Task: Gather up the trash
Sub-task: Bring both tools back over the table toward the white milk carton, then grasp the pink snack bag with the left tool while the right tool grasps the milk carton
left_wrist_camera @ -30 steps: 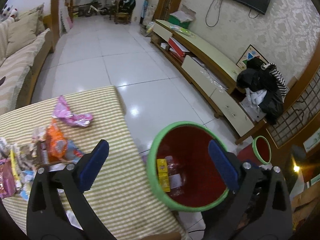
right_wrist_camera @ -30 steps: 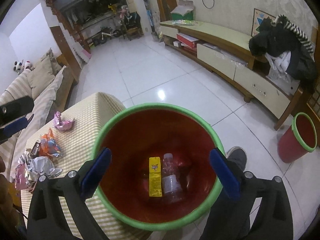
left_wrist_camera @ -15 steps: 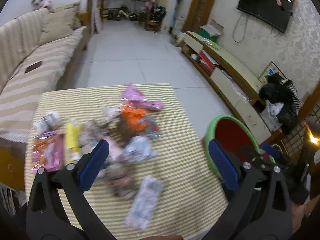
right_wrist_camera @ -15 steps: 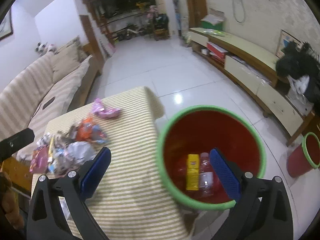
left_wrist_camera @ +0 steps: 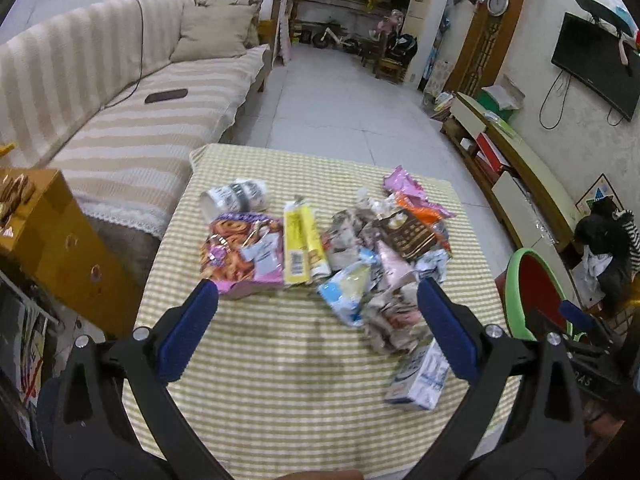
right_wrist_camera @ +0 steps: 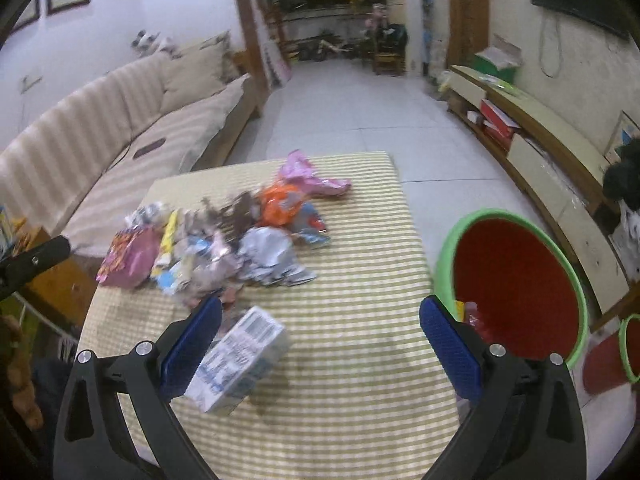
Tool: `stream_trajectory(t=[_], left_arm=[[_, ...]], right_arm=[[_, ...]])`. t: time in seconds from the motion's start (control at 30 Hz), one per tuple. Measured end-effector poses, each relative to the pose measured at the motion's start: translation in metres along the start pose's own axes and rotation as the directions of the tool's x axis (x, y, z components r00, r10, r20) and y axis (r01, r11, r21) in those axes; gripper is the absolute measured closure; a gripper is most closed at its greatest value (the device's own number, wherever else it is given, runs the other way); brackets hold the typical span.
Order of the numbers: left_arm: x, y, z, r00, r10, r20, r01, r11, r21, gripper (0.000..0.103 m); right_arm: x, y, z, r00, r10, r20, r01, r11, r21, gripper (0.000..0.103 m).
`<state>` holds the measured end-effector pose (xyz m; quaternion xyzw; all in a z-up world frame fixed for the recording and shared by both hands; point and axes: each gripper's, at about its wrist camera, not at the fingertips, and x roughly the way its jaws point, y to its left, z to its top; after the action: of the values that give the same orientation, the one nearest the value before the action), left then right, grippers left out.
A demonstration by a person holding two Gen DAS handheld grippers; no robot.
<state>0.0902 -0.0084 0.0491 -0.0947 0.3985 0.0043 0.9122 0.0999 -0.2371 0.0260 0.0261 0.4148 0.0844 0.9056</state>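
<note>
A heap of wrappers [left_wrist_camera: 360, 248] lies on the striped tablecloth [left_wrist_camera: 280, 360], with a purple snack bag [left_wrist_camera: 242, 254], a yellow pack [left_wrist_camera: 300, 244] and a paper cup [left_wrist_camera: 234, 198] at its left. A white-blue carton [left_wrist_camera: 420, 376] lies nearest me. My left gripper [left_wrist_camera: 318, 328] hangs open above the cloth, empty. The right gripper [right_wrist_camera: 320, 340] is open too, its left finger beside the same carton [right_wrist_camera: 236, 360]. The red bin with a green rim [right_wrist_camera: 516, 284] stands off the table's right edge, holding a bottle and a yellow box.
A striped sofa [left_wrist_camera: 120, 92] runs along the left, a yellow cabinet [left_wrist_camera: 52, 240] sits by the table's left side. A low TV bench [left_wrist_camera: 512, 160] lines the right wall. A second small red bin [right_wrist_camera: 616, 360] stands on the tiled floor [left_wrist_camera: 344, 100].
Both grippers swung left, away from above the bin and toward the table. The heap of trash now fills the left view; the bin has slid to the right edge.
</note>
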Motion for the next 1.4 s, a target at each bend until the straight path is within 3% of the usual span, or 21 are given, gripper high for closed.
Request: stream_trajectory(t=[0.33, 0.8, 1.4], left_arm=[[-0.001, 0.026, -0.014, 0.999, -0.035, -0.04, 0.034, 0.999, -0.017, 0.005], [-0.009, 0.045, -0.013, 0.999, -0.016, -0.038, 0.015, 1.0, -0.022, 0.005], [0.015, 0.045, -0.017, 0.996, -0.024, -0.084, 0.022, 0.999, -0.022, 0.005]], right_arm=[[0.0, 0.034, -0.013, 0.998, 0.026, -0.057, -0.03, 0.998, -0.063, 0.007], [0.004, 0.063, -0.021, 0.992, 0.079, -0.096, -0.089, 0.991, -0.102, 0.007], [0.015, 0.056, -0.034, 0.985, 0.088, -0.148, -0.094, 0.995, -0.036, 0.007]])
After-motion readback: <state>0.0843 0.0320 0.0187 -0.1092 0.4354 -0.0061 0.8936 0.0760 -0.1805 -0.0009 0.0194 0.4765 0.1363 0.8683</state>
